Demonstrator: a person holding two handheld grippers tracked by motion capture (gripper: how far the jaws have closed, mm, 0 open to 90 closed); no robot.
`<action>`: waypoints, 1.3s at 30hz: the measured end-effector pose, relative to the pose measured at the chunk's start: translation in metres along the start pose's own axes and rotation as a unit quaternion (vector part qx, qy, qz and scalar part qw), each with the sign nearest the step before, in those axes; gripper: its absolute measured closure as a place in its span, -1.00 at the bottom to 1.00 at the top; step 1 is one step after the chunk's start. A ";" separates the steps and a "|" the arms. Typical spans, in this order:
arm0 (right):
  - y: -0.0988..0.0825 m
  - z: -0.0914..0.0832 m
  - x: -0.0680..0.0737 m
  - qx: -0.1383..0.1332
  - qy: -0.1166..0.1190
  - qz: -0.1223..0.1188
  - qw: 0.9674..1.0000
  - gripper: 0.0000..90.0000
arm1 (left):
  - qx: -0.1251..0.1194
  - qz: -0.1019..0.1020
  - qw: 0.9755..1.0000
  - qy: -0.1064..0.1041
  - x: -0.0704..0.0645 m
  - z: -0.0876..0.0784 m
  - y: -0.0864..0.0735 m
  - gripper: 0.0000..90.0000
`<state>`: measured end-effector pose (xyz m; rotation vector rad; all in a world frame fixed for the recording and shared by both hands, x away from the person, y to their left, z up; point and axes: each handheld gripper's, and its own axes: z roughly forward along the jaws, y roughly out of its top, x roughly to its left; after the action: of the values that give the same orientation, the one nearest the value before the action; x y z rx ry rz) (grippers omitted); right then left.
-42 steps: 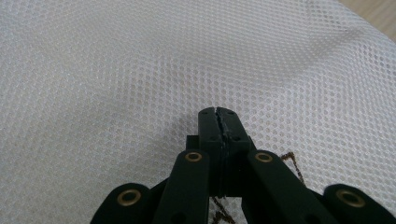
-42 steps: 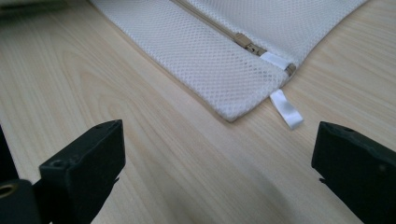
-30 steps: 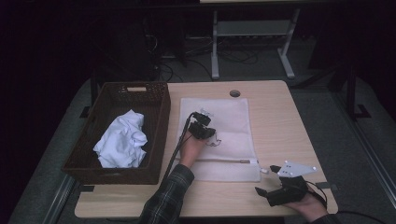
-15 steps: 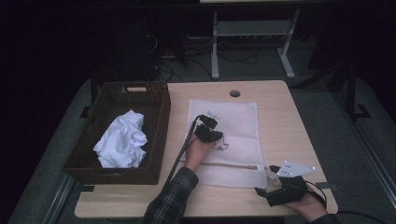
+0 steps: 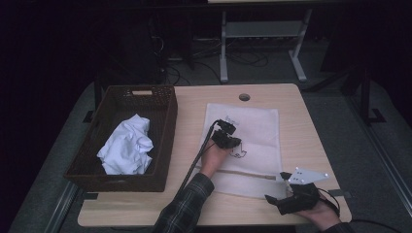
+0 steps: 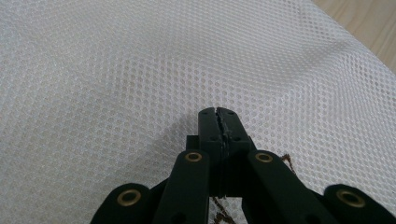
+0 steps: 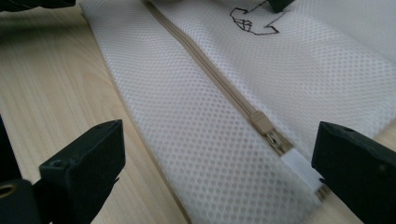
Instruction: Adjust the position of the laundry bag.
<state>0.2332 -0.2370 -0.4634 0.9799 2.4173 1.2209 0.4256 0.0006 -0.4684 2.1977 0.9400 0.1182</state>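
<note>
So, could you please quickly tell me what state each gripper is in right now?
Left gripper: closed, empty, over the white mesh bag.
Right gripper: open, holding nothing, at the bag's zipper end.

Between and beyond the matt black plastic fingers [image 7: 84, 158], with their small brass-coloured rivets, lies a white mesh-cloth laundry bag [image 7: 196, 154] of fine honeycomb weave with a beige woven zip tape, resting on a smooth, pale, matt wood-grain tabletop [image 7: 51, 93], beside a dark brown woven wicker basket [image 5: 160, 141].
</note>
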 end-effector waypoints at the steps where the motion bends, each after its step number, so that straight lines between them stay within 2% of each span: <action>1: 0.000 0.000 0.000 0.000 0.000 0.000 1.000 -0.95 | 0.000 0.001 1.000 -0.003 -0.002 0.002 0.001 0.98; 10: 0.000 -0.001 0.000 -0.001 0.000 0.000 1.000 -0.95 | 0.002 0.014 1.000 -0.018 -0.018 0.015 0.010 0.98; 12: 0.000 -0.001 0.000 0.000 0.000 0.000 1.000 -0.95 | 0.004 0.018 1.000 -0.017 -0.019 0.014 0.012 0.92; 16: 0.000 -0.001 -0.001 -0.001 -0.001 0.001 1.000 -0.95 | 0.005 0.021 1.000 -0.013 -0.017 0.005 0.013 0.70; 21: 0.001 0.001 0.000 0.001 -0.001 0.002 1.000 -0.95 | 0.013 0.026 0.999 -0.018 -0.012 -0.010 0.011 0.22; 25: 0.002 0.004 0.001 0.004 0.001 -0.002 1.000 -0.95 | 0.009 0.033 0.999 -0.011 -0.008 -0.024 0.007 -0.07; 30: 0.002 0.006 0.001 0.007 -0.002 0.001 1.000 -0.95 | 0.023 0.043 0.999 0.001 -0.006 -0.037 -0.003 -0.45; 34: 0.002 0.005 0.000 0.005 -0.007 0.005 1.000 -0.95 | 0.008 0.041 0.999 0.008 -0.007 -0.044 -0.012 -0.57; 39: 0.002 0.004 -0.001 0.003 -0.009 0.006 1.000 -0.95 | -0.013 0.042 0.999 -0.001 -0.005 -0.058 -0.022 -0.58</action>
<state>0.2367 -0.2346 -0.4644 1.0053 2.4055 1.2041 0.3887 0.0423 -0.4397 2.2124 0.8411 0.1668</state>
